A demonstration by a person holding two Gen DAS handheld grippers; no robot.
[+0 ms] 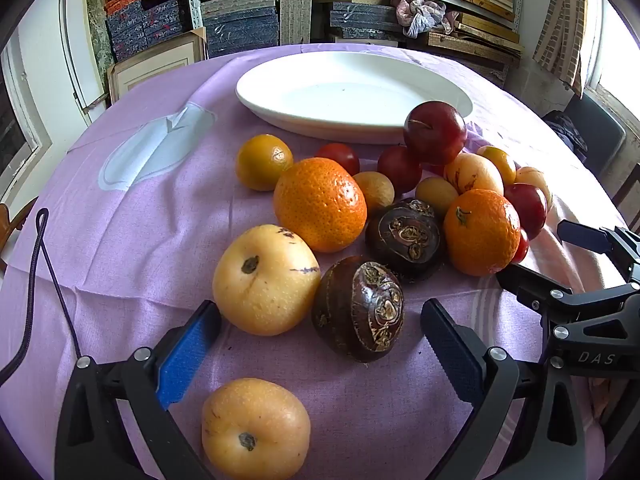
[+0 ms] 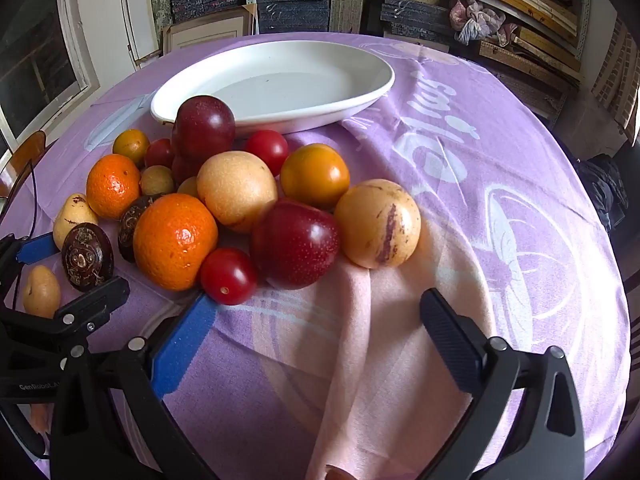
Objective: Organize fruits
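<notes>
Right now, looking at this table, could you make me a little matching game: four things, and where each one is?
Things:
1. white dish
2. dark brown fruit
3. yellow fruit
4. small red tomato

Places:
A. at the blue pad of the right gripper
B. behind the fruit pile
C. between the open fingers of the left gripper
D. nearest the left camera

Pairs: 1-B, 2-C, 3-D, 4-A

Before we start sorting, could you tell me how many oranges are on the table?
2: a left orange beside the yellow fruit, and a right orange beside the red fruits. Others may hide within the pile.
</notes>
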